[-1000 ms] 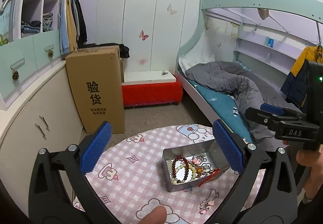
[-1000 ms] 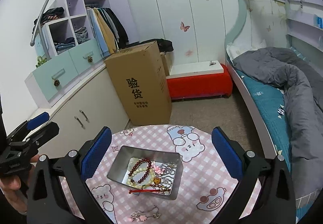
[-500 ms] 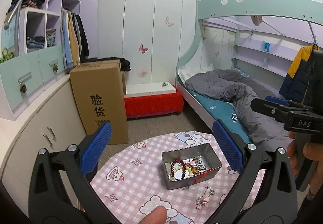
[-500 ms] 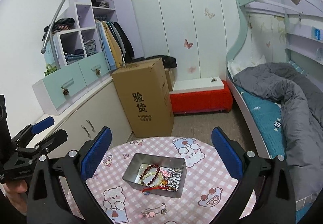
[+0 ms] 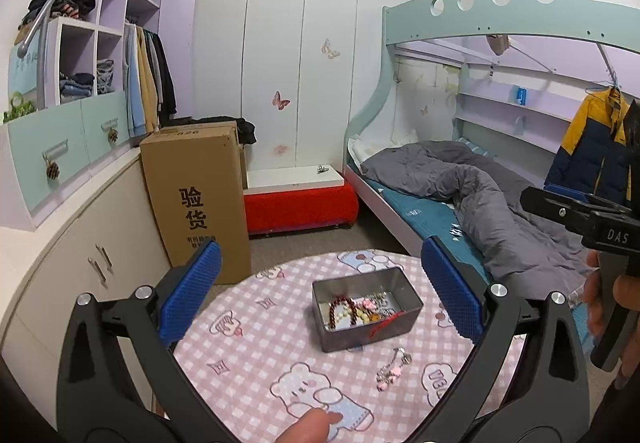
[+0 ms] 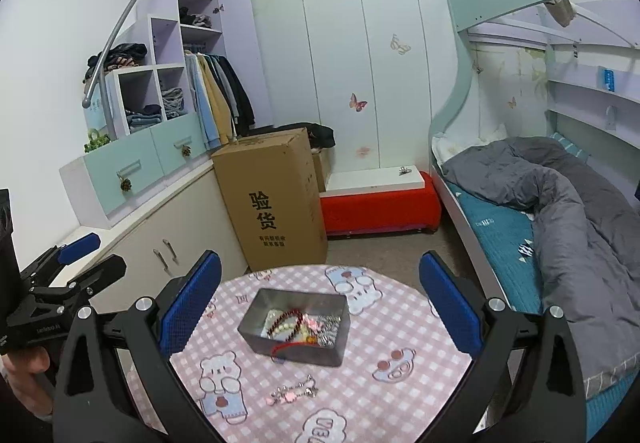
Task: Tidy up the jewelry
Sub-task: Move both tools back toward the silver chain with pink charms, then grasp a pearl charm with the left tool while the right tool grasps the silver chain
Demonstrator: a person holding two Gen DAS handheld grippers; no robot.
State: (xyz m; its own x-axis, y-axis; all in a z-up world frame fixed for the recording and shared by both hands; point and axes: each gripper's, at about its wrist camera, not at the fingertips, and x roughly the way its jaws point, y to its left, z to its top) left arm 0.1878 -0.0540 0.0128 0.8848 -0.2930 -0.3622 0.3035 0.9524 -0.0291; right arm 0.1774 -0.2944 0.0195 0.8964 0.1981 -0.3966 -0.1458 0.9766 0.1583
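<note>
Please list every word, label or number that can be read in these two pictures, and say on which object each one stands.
"验货": large black characters on the side of the cardboard box.
"DAS": white letters on the black body of the right gripper, seen from the left wrist view.
Two small lines under "验货" on the box: too small to read.
A dark print on the top edge of the box: blurred.
Small white lettering on the left gripper body in the right wrist view: unreadable.

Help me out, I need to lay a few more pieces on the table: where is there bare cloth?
The table has bare cloth left of the tin, toward the cabinets, and on the bed side. The strip in front of the tin is crowded: the loose pink charm chain lies there, and a red cord hangs over the tin's near wall.
</note>
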